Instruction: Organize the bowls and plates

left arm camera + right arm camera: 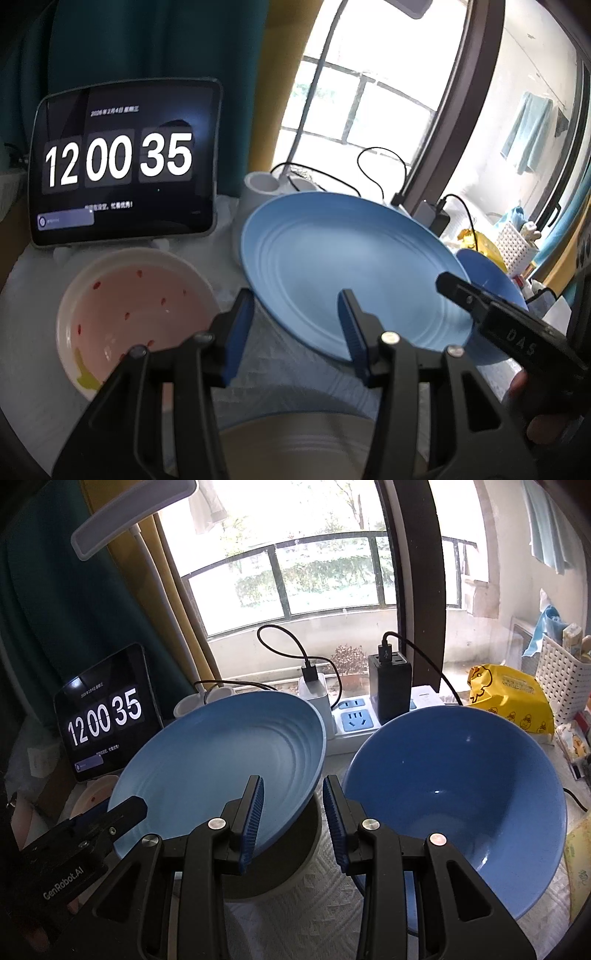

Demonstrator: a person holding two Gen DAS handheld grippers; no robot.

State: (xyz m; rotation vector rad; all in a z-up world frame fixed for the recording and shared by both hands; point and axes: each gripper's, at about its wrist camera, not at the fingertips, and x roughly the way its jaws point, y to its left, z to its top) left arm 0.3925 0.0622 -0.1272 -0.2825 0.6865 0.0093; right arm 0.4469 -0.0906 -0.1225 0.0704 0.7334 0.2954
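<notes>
Blue plate (332, 266) inside left hand-held gripper (295, 328), right hand-held gripper (293, 819), grip unclear; power strip (351, 720) right-view only.

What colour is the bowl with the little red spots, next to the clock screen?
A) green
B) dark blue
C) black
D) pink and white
D: in the left wrist view, the round ceramic bowl with red spots has a pink inside and a white rim, and it sits below the dark clock screen.
</notes>
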